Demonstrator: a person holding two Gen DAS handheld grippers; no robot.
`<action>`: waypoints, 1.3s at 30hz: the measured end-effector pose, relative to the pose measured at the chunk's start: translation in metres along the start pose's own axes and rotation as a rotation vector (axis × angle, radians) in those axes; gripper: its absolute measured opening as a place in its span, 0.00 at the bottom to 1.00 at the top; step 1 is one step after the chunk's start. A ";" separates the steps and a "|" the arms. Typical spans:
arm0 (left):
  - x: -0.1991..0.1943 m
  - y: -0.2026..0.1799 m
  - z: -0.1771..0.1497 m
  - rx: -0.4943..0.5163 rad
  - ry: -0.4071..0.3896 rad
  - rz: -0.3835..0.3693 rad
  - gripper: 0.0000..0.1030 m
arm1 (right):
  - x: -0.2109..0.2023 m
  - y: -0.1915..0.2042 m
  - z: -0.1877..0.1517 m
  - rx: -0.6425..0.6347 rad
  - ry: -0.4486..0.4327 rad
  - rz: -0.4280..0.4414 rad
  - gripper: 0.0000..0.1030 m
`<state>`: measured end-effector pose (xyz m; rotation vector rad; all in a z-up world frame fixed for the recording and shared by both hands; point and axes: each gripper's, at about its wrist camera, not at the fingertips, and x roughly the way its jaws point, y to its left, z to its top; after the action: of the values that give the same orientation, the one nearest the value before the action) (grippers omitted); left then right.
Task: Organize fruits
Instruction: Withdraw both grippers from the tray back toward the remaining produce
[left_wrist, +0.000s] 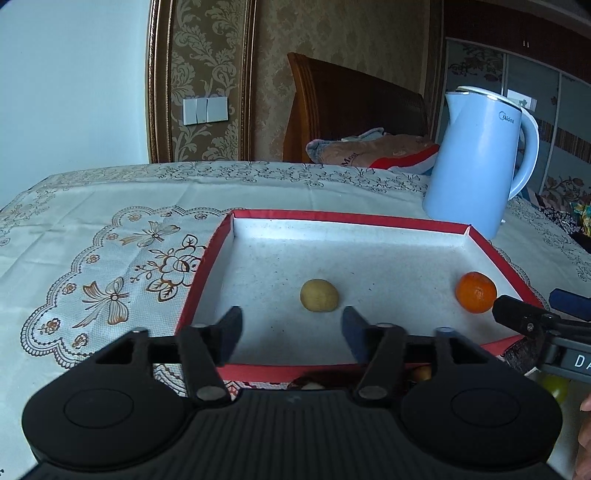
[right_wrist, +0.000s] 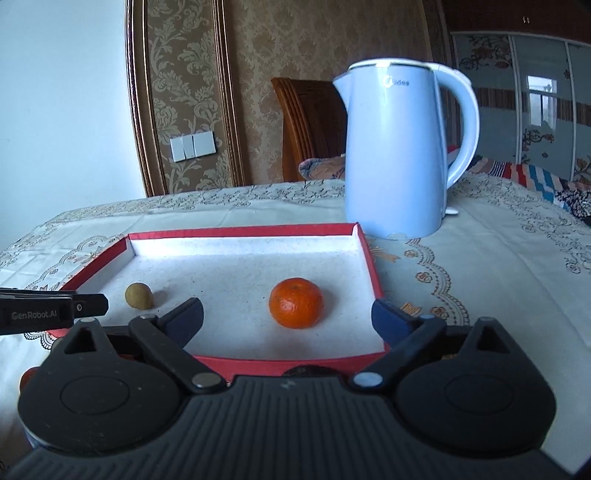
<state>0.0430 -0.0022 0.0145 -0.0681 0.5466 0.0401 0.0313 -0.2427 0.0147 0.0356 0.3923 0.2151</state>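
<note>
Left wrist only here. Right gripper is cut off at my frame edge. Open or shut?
Observer: Open. The right gripper has its jaws spread wide and holds nothing.
Operator: Lined up on anything?
Observer: Yes, the tangerine. It sits in the tray roughly centred on the gap and touches neither jaw.
</note>
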 end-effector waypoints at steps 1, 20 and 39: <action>-0.006 0.000 -0.001 0.003 -0.031 0.012 0.71 | -0.004 -0.001 0.000 0.006 -0.016 0.001 0.97; -0.048 0.014 -0.034 0.034 -0.071 -0.025 0.75 | -0.030 -0.002 -0.013 0.010 -0.053 -0.002 0.98; -0.043 0.011 -0.038 0.057 -0.037 0.002 0.76 | -0.052 -0.030 -0.031 0.175 -0.111 -0.019 1.00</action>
<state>-0.0137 0.0051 0.0040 -0.0115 0.5103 0.0281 -0.0216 -0.2831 0.0035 0.2152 0.3003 0.1591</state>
